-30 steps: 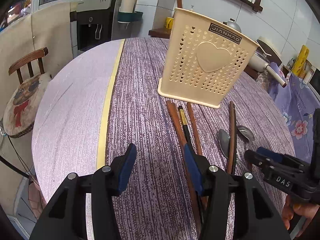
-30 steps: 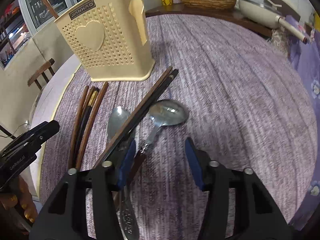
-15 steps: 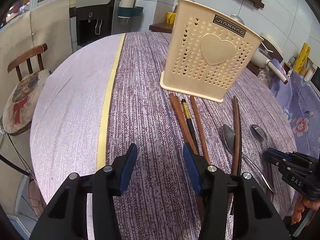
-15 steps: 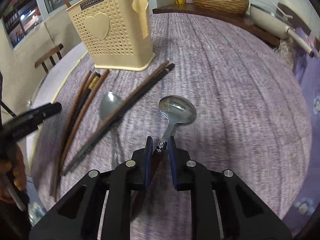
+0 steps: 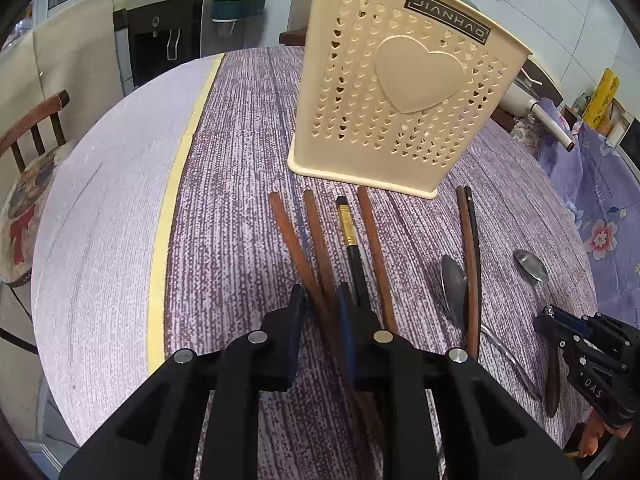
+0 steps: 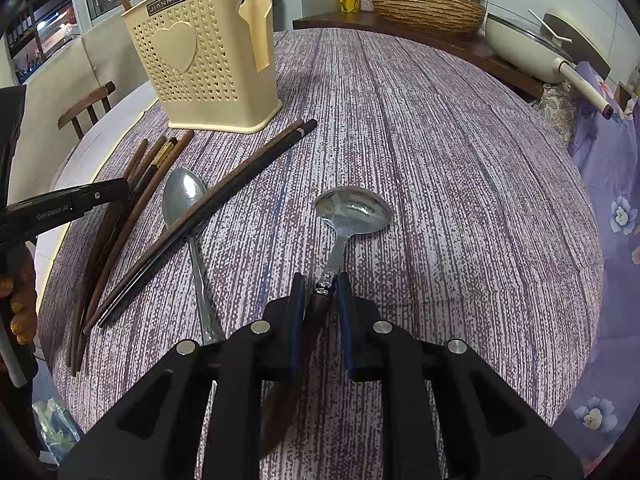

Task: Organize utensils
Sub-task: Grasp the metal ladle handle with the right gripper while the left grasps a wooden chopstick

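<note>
So the wooden-handled spoon [image 6: 352, 216] is clamped by the right gripper [image 6: 320, 284], the blue pads pressed on either side of the dark handle right where it meets the metal neck. The bowl is pointed away from the camera and looks like it's just touching the purple striped tablecloth [image 6: 460, 160], though that can't really be told from this angle.

The left gripper [image 5: 320, 300] is narrowed around the brown chopsticks [image 5: 316, 240] fanned out on the cloth, with two of them caught between the pads; a firm pinch can't be confirmed, since a gap is visible beside them. A black chopstick with a gold band [image 5: 350, 232] is laid just to the right of those, and another brown one beside it.

The cream utensil holder [image 5: 404, 96] with the heart cutouts is stood upright just beyond the chopstick tips. A plain metal spoon [image 6: 184, 196] is laid on the table with a dark chopstick pair [image 6: 240, 184] crossed over it, near the holder's base

A cream pan [image 6: 524, 48] is seen at the far edge
</note>
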